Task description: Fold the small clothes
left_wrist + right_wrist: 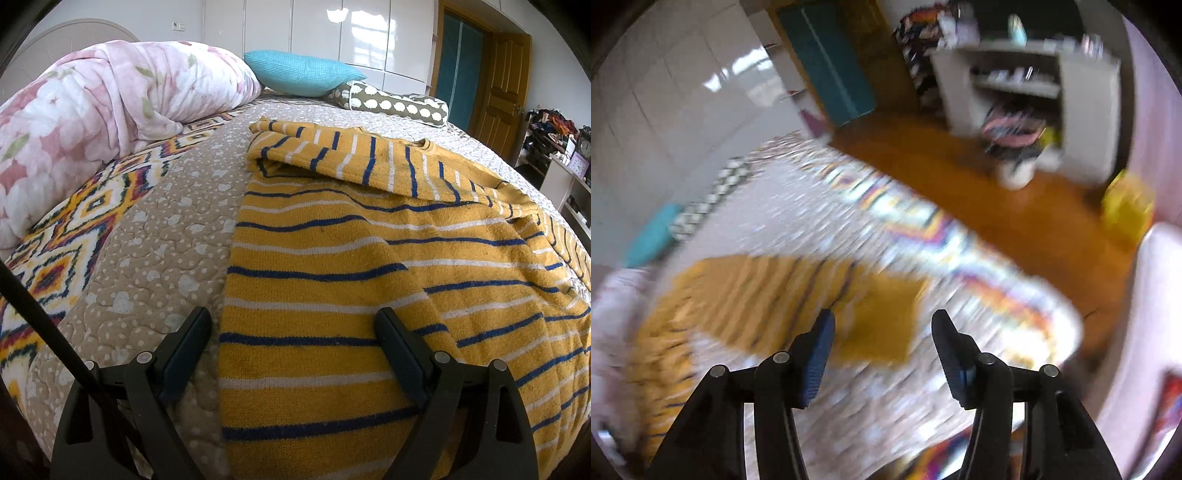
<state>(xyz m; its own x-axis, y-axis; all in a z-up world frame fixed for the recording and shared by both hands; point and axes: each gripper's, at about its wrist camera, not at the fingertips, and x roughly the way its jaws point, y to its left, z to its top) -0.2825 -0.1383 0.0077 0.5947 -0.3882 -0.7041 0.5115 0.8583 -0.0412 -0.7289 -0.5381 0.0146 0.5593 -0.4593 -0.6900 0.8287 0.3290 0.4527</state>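
Observation:
A small yellow sweater with blue and white stripes [351, 236] lies on the bed, its sleeves folded across the upper body. My left gripper [295, 321] is open and empty, low over the sweater's near hem, with the left edge of the cloth between its fingers. The right wrist view is blurred by motion. There my right gripper [882, 325] is open and empty, held above the bed, with the sweater [768, 295] below and to its left.
The bed has a beige quilted cover [155, 236] and a patterned blanket [74, 229]. A pink floral duvet [110, 99], a teal pillow [303, 74] and a spotted bolster [395, 103] lie at the far end. A white shelf [1034, 92] stands on the wooden floor [997, 184] beside the bed.

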